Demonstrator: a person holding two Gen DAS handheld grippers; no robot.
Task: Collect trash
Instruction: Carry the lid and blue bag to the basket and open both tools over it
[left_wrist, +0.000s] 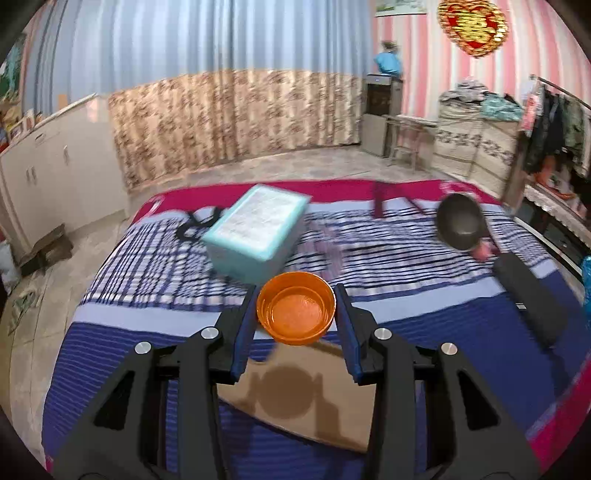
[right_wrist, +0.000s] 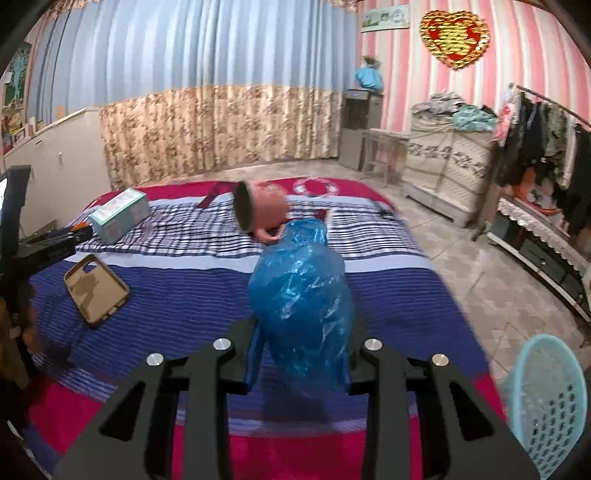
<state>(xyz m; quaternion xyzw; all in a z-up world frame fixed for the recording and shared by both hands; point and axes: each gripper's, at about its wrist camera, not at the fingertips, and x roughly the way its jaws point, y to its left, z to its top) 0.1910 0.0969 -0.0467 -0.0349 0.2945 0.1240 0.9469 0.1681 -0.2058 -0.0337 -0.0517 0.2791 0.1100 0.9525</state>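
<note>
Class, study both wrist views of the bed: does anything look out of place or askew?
Yes. The pink mug lies tipped on its side on the striped bedspread, mouth facing left. The teal box sits crooked, and a phone case lies open-side up.

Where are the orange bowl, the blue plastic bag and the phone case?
orange bowl (left_wrist: 295, 308): left wrist view, on its inside bottom.
blue plastic bag (right_wrist: 301, 295): right wrist view, on its bulging middle.
phone case (right_wrist: 96, 290): right wrist view, on its tan inner face.
</note>
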